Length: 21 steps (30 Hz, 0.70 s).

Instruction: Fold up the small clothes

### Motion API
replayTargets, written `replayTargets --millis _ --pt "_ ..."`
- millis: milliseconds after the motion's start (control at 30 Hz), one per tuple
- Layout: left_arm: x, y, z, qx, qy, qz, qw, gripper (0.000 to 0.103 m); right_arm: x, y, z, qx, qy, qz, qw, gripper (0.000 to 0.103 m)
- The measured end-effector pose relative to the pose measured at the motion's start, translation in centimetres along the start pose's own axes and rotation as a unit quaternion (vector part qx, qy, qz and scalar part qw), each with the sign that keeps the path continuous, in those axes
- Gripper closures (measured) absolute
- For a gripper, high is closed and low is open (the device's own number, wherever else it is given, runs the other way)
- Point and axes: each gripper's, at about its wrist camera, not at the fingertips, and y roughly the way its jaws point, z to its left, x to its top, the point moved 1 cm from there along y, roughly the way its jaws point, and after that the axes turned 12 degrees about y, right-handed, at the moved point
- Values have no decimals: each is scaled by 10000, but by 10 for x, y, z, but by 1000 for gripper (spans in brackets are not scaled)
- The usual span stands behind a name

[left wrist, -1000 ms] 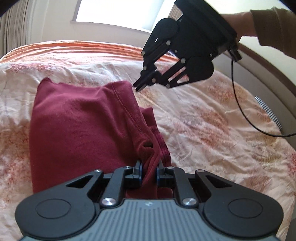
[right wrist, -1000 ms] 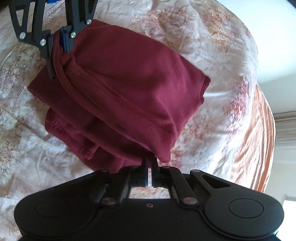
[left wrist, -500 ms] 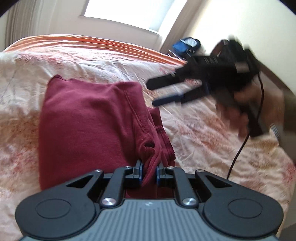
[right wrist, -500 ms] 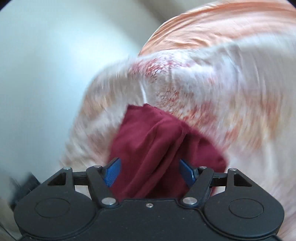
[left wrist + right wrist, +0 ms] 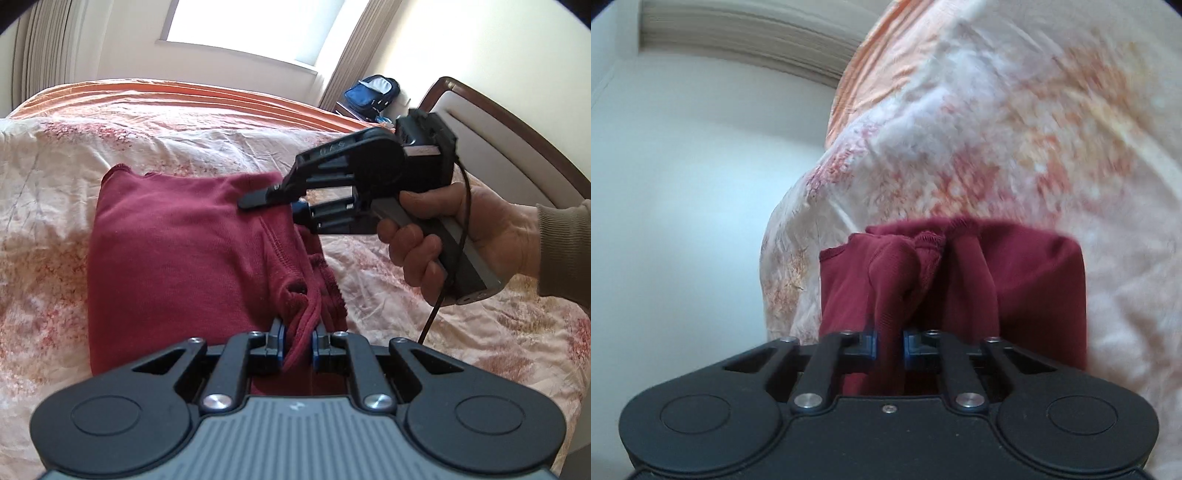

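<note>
We have the maroon garment [image 5: 177, 258] lying folded on the bed [image 5: 424, 295]. Our left tool [image 5: 297, 345] pinches its near hem; our right tool [image 5: 889, 345] is closed on a bunched fold at the far edge. It looks a soft, light, limp knit with stitched hems, best held by the corners.

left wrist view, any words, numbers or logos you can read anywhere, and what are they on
Embossed characters on the black right gripper, on its upper linkage arm: too small and faint to read; possibly digits.
Small pale logo mark on the grey ribbed body of the left gripper: a symbol, not text.
Dark red knit garment, floral bedspread, blue bag: no readable text.
</note>
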Motion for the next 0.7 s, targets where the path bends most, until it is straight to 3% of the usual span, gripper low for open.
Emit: replayTargets --millis 133,367,433,467,500,633,700 --pt "2 13 -16 -22 77 -11 10000 90 5 -18 11 138 -341 -137 9992 90" --pt "-15 51 -28 138 43 436 9989 87 9 -13 -14 -603 -468 -103 9970 85" --pt "-16 51 -28 84 36 474 9988 72 6 -15 -17 -641 -451 -150 9968 84" --pt "-15 49 -29 7 26 470 9989 56 4 -18 -18 -651 -469 -182 9966 80" --pt "-14 48 -29 -84 14 465 9989 48 4 -21 -19 -682 -504 -208 9962 79" --pt "-12 41 -37 -358 -17 527 9980 43 3 -38 -17 -1013 -725 -400 9914 67" --pt "-12 37 -37 -459 -49 541 9975 42 2 -49 -14 -1127 -783 -557 9890 66"
